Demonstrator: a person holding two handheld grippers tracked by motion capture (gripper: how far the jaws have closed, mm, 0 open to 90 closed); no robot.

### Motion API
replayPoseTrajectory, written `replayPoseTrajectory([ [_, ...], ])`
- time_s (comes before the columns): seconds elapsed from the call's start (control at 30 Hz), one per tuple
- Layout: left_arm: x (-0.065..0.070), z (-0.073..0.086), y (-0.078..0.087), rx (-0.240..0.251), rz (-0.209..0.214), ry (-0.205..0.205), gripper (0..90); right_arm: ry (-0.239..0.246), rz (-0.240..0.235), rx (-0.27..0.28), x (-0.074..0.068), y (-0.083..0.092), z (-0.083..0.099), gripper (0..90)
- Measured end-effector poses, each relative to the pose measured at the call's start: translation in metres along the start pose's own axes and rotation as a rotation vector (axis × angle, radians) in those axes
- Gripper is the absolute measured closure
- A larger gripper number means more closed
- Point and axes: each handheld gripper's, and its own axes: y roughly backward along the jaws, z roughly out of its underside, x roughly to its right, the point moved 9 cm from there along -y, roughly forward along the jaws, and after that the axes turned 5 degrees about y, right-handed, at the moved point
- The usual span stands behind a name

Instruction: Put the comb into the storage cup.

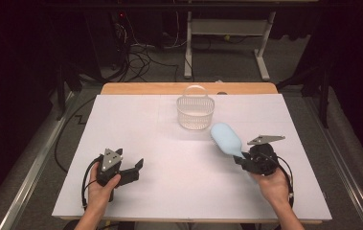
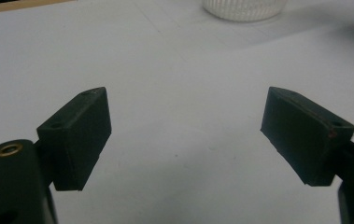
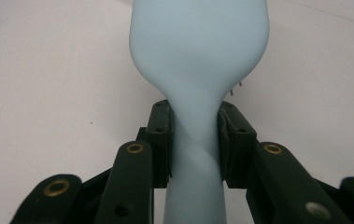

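Observation:
A pale blue hairbrush (image 1: 226, 138) is held by its handle, its back upward and its head pointing toward the basket. My right gripper (image 1: 242, 161) is shut on that handle; in the right gripper view the two pads (image 3: 159, 140) clamp the narrow blue handle (image 3: 194, 154) from both sides. A clear plastic basket (image 1: 195, 111) with a hoop handle stands at the far middle of the white table; its ribbed base (image 2: 242, 8) appears at the top of the left gripper view. My left gripper (image 1: 138, 168) rests at the near left, open, nothing between its jaws (image 2: 186, 135).
The white sheet (image 1: 169, 158) covers the table, with a wooden edge (image 1: 188, 88) at the far side. Beyond it are a desk frame (image 1: 227, 43) and floor cables (image 1: 141, 57). A person's hands hold both grippers at the near edge.

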Motion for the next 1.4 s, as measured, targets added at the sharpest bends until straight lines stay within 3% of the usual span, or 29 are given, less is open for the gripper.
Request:
replayPoseTrajectory([
  [0.8,0.021,-0.008,-0.009,-0.01,0.033,-0.007,16.4,0.033,-0.066,0.048,-0.028,0.0,-0.005,70.2],
  [1.4,0.044,-0.01,-0.019,-0.023,0.078,-0.043,17.4,0.065,-0.097,0.074,-0.047,-0.001,-0.011,70.2],
])
